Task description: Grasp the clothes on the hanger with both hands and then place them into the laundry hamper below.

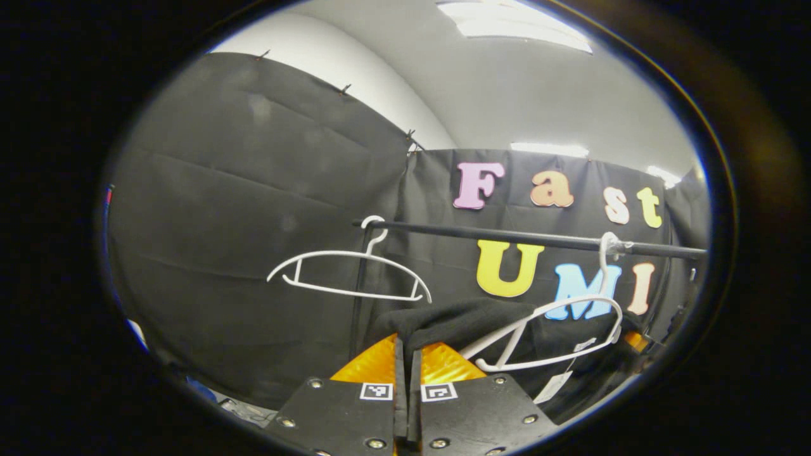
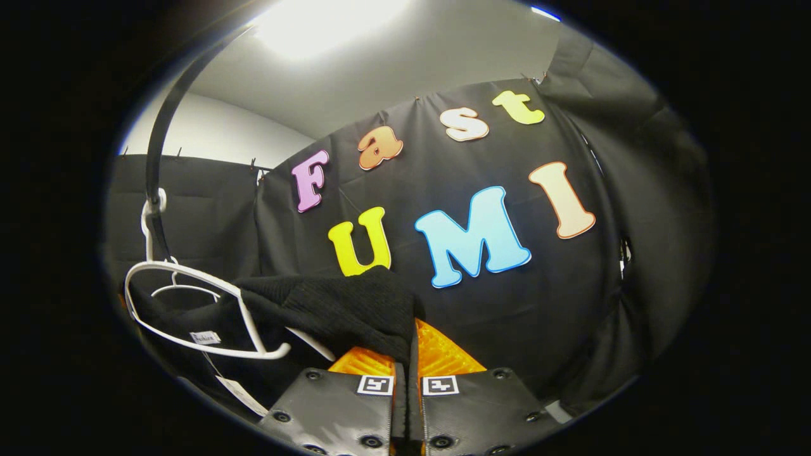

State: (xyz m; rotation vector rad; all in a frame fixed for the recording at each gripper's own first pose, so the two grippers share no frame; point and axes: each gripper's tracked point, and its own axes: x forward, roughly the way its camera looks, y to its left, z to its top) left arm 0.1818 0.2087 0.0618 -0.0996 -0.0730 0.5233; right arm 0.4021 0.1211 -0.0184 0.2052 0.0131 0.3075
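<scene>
Two grippers you hold pinch one black garment (image 1: 456,323): left gripper (image 1: 405,354) and right gripper (image 2: 405,342) each clamp its fabric between closed jaws, beside a white hanger (image 1: 557,329) on the rail (image 1: 538,239).

Nothing legible is showing on the white tags (image 2: 205,337) hanging on the black garment (image 2: 342,310) beside the white hanger (image 2: 190,304); print too small.

Ceiling panels (image 1: 516,25) lit the booth from above; in the right gripper view one lamp (image 2: 329,22) at twelve o'clock flared to white glare. Fisheye bending curved the rail (image 2: 166,120); edges dimmed and softened.
</scene>
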